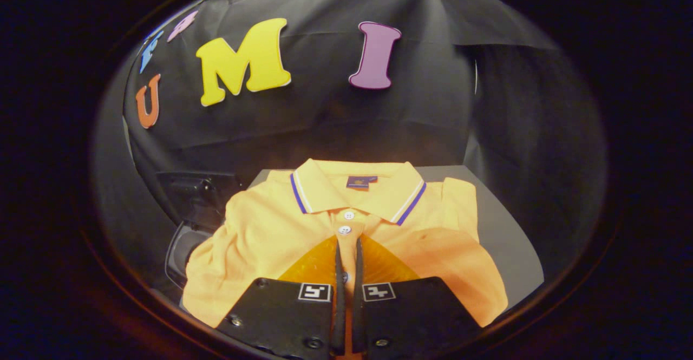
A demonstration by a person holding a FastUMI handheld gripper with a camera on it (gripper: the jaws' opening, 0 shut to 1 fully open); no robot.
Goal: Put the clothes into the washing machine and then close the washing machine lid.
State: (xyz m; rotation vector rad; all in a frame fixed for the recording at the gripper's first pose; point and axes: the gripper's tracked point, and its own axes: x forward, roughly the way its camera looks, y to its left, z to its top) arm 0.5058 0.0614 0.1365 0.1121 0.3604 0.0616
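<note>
The gripper (348,252) shows as two flat dark plates set side by side, one left and one right, each angled at its outer near corner; each plate carries a small square black-and-white coded marker at its inner far corner; round screw heads sit near the plates' corners, two on the left plate and one near the right plate's inner edge; two slim fingers (338,273) run forward from between the plates, nearly parallel, a narrow slit between them.
</note>
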